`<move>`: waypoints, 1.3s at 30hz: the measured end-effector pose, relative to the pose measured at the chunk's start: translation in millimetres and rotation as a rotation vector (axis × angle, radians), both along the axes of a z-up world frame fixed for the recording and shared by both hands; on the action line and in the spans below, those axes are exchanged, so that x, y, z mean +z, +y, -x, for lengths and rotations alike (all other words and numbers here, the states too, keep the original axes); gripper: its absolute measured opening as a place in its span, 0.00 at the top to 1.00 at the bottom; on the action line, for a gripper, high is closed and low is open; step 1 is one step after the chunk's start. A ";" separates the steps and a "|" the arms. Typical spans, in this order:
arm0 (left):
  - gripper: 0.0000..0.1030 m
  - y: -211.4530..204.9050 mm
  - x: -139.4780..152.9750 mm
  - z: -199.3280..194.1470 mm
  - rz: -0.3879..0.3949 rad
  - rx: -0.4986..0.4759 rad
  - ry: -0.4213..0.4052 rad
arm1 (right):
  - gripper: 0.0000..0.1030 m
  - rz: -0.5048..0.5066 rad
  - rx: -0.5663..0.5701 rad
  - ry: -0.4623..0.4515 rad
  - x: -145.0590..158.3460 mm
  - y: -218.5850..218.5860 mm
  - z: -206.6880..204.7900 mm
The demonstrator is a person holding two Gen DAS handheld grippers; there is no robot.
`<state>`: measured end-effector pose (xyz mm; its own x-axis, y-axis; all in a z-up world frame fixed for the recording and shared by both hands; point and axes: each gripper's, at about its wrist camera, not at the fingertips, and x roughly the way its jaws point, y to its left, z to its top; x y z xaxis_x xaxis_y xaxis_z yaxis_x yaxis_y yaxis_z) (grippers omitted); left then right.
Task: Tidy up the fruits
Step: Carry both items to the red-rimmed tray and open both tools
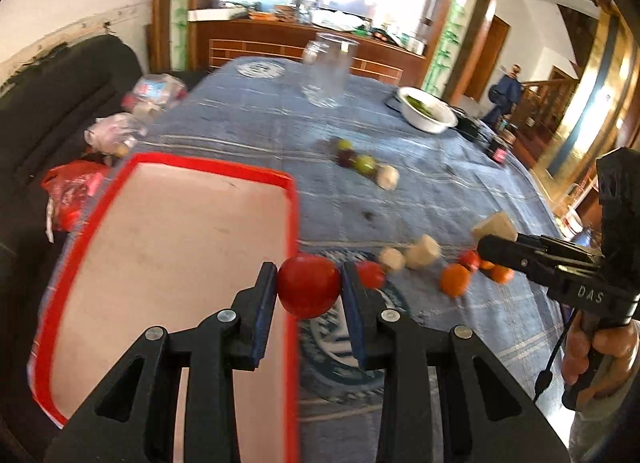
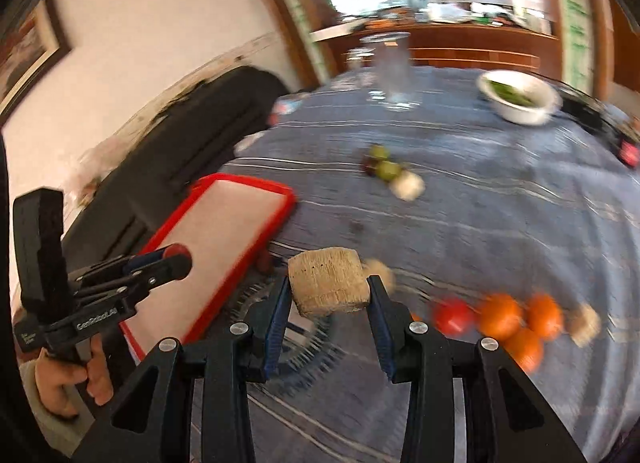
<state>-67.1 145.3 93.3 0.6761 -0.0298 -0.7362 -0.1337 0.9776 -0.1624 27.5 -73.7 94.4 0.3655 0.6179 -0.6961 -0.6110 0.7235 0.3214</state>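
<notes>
Left gripper (image 1: 308,287) is clamping red fruit (image 1: 308,286) by tray (image 1: 290,199) — right gripper (image 2: 329,295) is pinching beige block (image 2: 328,286), both lifted.

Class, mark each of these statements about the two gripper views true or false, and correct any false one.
1. The left gripper is shut on a red apple. True.
2. The right gripper is open and holds nothing. False: it grips a pale beige chunk.
3. The red-rimmed tray already holds several fruits. False: no fruit shows in it.
4. The white bowl has something green inside. True.
5. The oranges lie in the bowl. False: they lie on the blue tablecloth.
</notes>
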 end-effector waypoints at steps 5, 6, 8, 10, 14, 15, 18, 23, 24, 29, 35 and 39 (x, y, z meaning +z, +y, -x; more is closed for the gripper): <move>0.71 31.4 -4.7 -15.0 0.016 0.052 0.017 | 0.63 -0.010 0.125 0.025 -4.1 63.7 -21.2; 0.71 37.1 -6.8 -18.3 0.029 0.056 0.023 | 0.63 -0.009 0.141 0.029 -4.3 72.0 -24.8; 0.71 43.4 -12.1 -25.7 0.041 0.068 0.037 | 0.63 -0.001 0.187 0.036 -6.6 96.8 -32.6; 0.71 45.6 -18.3 -32.8 0.051 0.066 0.055 | 0.63 0.002 0.221 0.045 -9.6 116.5 -41.3; 0.71 48.6 -33.5 -45.3 0.060 0.065 0.096 | 0.63 -0.001 0.260 0.081 -20.7 147.8 -62.4; 0.71 49.3 -36.7 -46.5 0.061 0.065 0.105 | 0.63 0.005 0.267 0.095 -25.4 156.6 -68.2; 0.71 53.7 -46.1 -50.5 0.072 0.077 0.129 | 0.63 0.037 0.281 0.109 -37.1 175.5 -79.8; 0.71 58.6 -55.0 -55.4 0.078 0.079 0.151 | 0.63 0.071 0.305 0.133 -54.8 198.7 -87.7; 0.71 59.4 -56.4 -56.3 0.082 0.079 0.155 | 0.63 0.086 0.308 0.133 -59.5 203.3 -88.0; 0.71 59.2 -64.5 -60.4 0.095 0.065 0.179 | 0.63 0.108 0.319 0.151 -74.8 210.6 -89.8; 0.71 57.1 -68.3 -64.0 0.094 0.057 0.194 | 0.62 0.147 0.341 0.119 -80.5 215.3 -88.5; 0.71 56.4 -70.1 -65.2 0.101 0.043 0.202 | 0.62 0.172 0.348 0.085 -81.1 219.4 -85.6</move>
